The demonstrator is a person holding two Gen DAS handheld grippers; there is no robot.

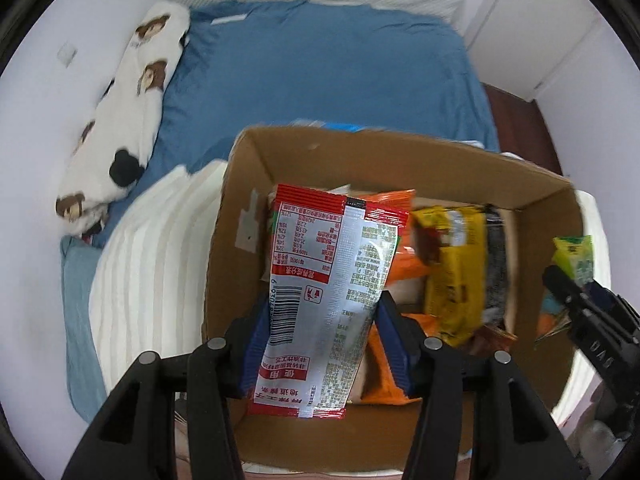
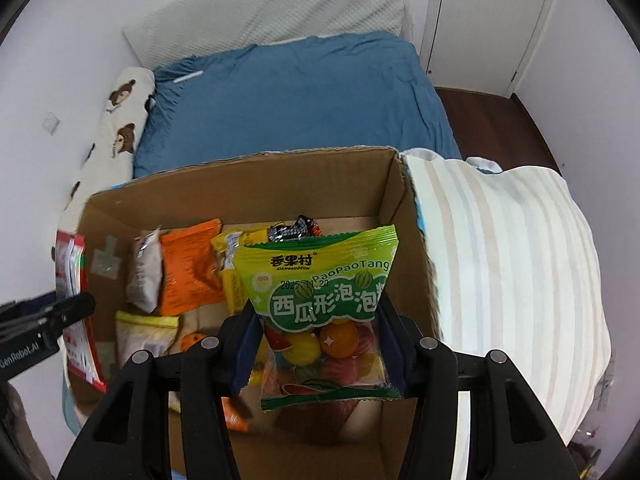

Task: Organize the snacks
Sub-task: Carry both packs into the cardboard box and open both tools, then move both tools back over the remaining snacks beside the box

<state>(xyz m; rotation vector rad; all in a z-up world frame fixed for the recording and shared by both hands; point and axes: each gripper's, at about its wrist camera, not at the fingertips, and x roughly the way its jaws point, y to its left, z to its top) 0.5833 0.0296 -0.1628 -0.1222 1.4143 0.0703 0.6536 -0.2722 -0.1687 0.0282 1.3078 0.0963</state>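
My left gripper (image 1: 322, 316) is shut on a red and silver snack packet (image 1: 328, 280) and holds it over the open cardboard box (image 1: 360, 152). My right gripper (image 2: 318, 320) is shut on a green bag of watermelon-shaped bubble gum (image 2: 320, 292), over the right part of the same box (image 2: 240, 184). Inside the box lie orange (image 2: 188, 268), yellow (image 1: 456, 264) and grey-white (image 2: 144, 276) packets. The left gripper and its red packet (image 2: 74, 300) show at the left edge of the right wrist view. The right gripper with the green bag (image 1: 574, 256) shows at the right edge of the left wrist view.
The box sits on a bed with a blue cover (image 2: 296, 104). A white striped quilt (image 2: 508, 264) lies against the box, also in the left wrist view (image 1: 160, 264). A bear-print pillow (image 1: 128, 100) lies along the wall. A white door (image 2: 488, 20) stands at the back right.
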